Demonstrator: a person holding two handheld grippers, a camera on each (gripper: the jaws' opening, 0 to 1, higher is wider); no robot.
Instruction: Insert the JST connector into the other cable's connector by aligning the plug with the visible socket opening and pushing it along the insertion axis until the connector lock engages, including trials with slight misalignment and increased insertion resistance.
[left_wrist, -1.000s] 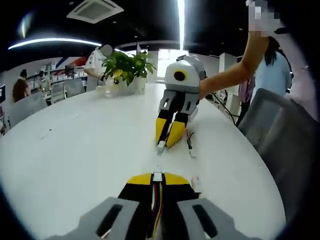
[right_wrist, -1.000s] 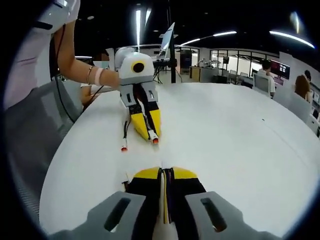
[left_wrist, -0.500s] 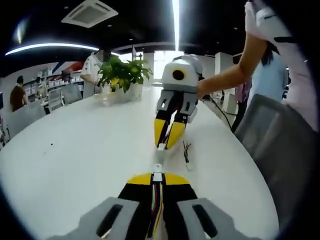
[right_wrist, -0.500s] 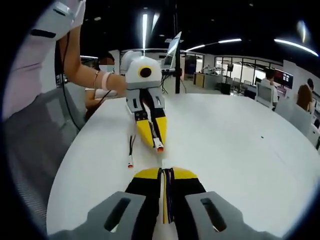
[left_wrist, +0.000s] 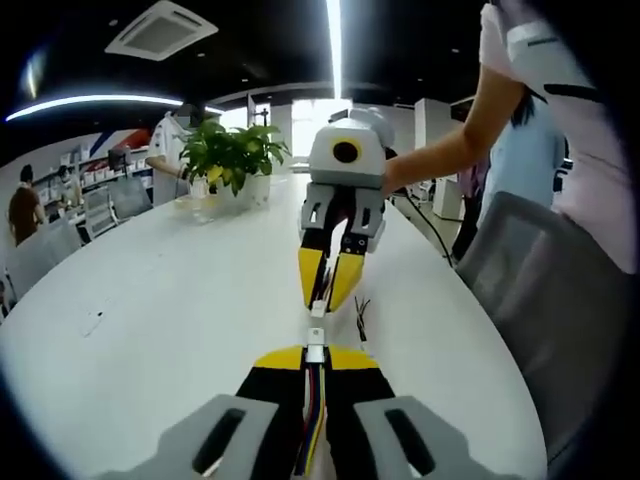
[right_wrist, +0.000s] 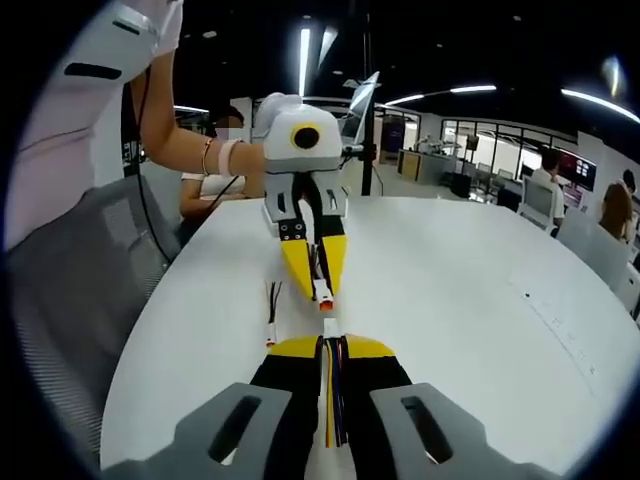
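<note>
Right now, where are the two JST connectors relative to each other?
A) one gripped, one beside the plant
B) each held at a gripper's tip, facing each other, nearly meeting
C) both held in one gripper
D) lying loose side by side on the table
B: in the left gripper view the left gripper holds a white connector at its tip, and the right gripper brings its connector just short of it.

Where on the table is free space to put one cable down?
The broad white table is bare between the potted plant and the left gripper. It is crowded where both connectors meet, near the loose cable by the right gripper.
</note>
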